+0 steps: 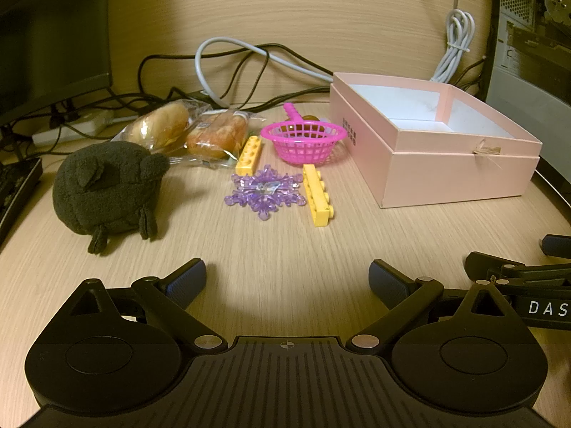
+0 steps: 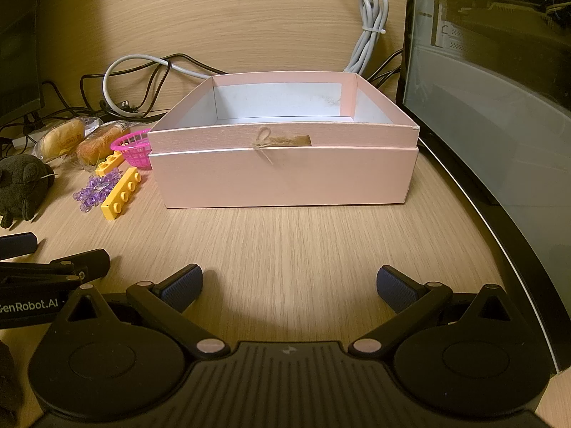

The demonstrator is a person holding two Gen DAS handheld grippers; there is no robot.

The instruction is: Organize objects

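Note:
An open pink box (image 1: 460,174) (image 2: 285,178) with a white inside stands on the wooden desk. Left of it lie a pink plastic basket (image 1: 305,141) (image 2: 137,149), two yellow bricks (image 1: 317,194) (image 1: 248,155), a purple snowflake (image 1: 266,190) (image 2: 91,190), two wrapped breads (image 1: 217,133) (image 1: 162,123) and a dark grey plush toy (image 1: 107,183) (image 2: 21,185). My left gripper (image 1: 287,281) is open over bare desk, short of the snowflake. My right gripper (image 2: 289,287) is open in front of the box, with nothing between its fingers.
Black and grey cables (image 1: 232,67) run along the back wall. A monitor (image 1: 53,35) stands at the back left with a keyboard (image 1: 14,189) beside it. A computer case (image 2: 499,89) rises right of the box. The desk edge (image 2: 517,267) curves along the right.

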